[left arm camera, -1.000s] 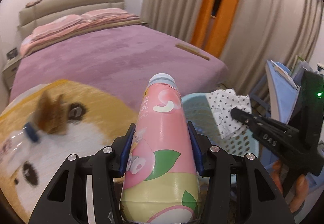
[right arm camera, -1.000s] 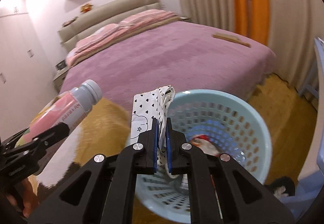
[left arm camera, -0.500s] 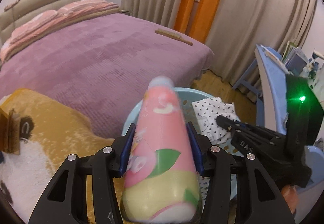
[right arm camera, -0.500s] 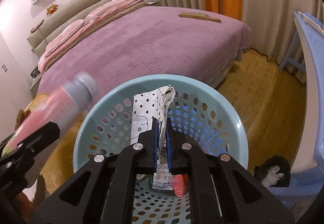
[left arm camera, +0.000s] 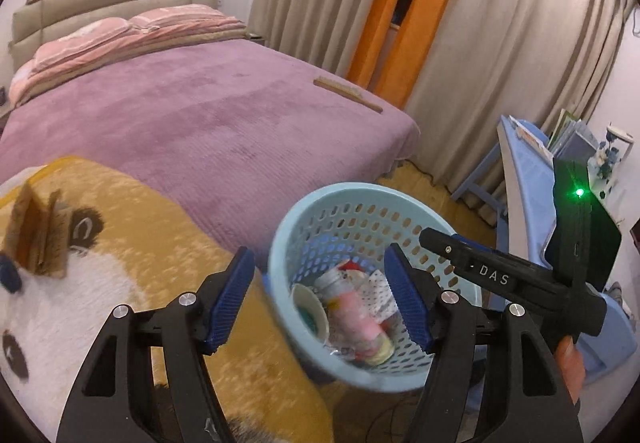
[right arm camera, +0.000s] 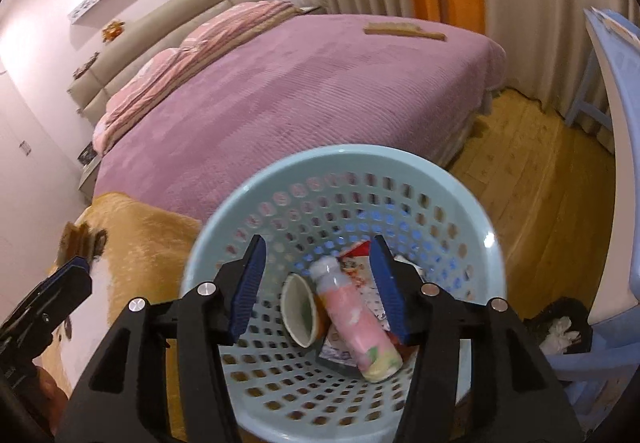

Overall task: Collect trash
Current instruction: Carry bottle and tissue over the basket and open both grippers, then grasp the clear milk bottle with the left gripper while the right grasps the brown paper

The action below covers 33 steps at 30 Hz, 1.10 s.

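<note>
Standing wide apart and empty, the blue pads of the left gripper (left arm camera: 320,299) frame the basket (left arm camera: 316,211) from above its near rim; the right gripper (right arm camera: 316,283) is equally wide, holding nothing, directly over the basket's mouth

Inside the basket: a pink bottle (right arm camera: 354,319) lying on its side, cap toward the far wall; a paper cup (right arm camera: 298,309) tipped over just beside it on the side toward the yellow blanket (left arm camera: 168,243); a dotted wrapper (left arm camera: 378,293) and other printed packets beneath, partly hidden

Outside the basket, on the blanket well away from it: a brown cardboard piece (left arm camera: 34,231) standing folded, with a blue cap (left arm camera: 8,277) just beside it. On the purple bed (left arm camera: 200,123) beyond the basket lies a flat wooden strip (left arm camera: 346,95)

Assessment: remaining trash appears to be the cardboard and whatever carries the blue cap, which is cut off at the frame edge. Cardboard judged light, stiff across the fold, crushable; best pinched across a single panel near its upper edge. Soft blanket gives poor backing, so pads should close on an upstanding edge
</note>
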{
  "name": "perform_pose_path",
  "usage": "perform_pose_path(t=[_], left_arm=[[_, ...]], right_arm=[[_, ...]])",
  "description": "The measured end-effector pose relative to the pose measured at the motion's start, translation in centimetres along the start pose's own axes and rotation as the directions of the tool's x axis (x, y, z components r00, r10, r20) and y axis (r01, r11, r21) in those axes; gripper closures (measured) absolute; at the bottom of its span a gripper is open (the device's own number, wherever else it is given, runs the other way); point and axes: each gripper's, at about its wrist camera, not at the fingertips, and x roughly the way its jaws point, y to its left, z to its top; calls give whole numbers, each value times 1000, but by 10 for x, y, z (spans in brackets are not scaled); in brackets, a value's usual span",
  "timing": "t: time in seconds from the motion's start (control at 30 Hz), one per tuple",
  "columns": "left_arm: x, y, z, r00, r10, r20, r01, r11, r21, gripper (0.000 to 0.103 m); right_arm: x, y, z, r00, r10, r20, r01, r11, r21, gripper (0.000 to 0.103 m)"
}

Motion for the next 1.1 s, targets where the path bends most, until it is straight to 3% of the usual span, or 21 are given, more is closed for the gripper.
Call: perform_pose_path(t=[0.23, 0.57, 0.87, 1.1], left_arm=[[-48, 27, -7, 996, 46, 75, -44, 998, -36, 37], [-114, 92, -18, 975, 160, 152, -137, 979, -149, 34], [-152, 155, -36, 943, 291, 160, -248, 938, -240, 32], [-165, 214, -39, 908, 400, 124, -354, 891, -283, 28]], right_arm=[[-23, 59, -6, 997, 70, 33, -66, 991, -115, 52], [-25, 146, -32, 986, 164, -14, -162, 948, -275, 47], [-16, 204, -47, 977, 208, -54, -214, 910, -356, 44], [0, 252, -51, 972, 228, -52, -228, 874, -430, 44]])
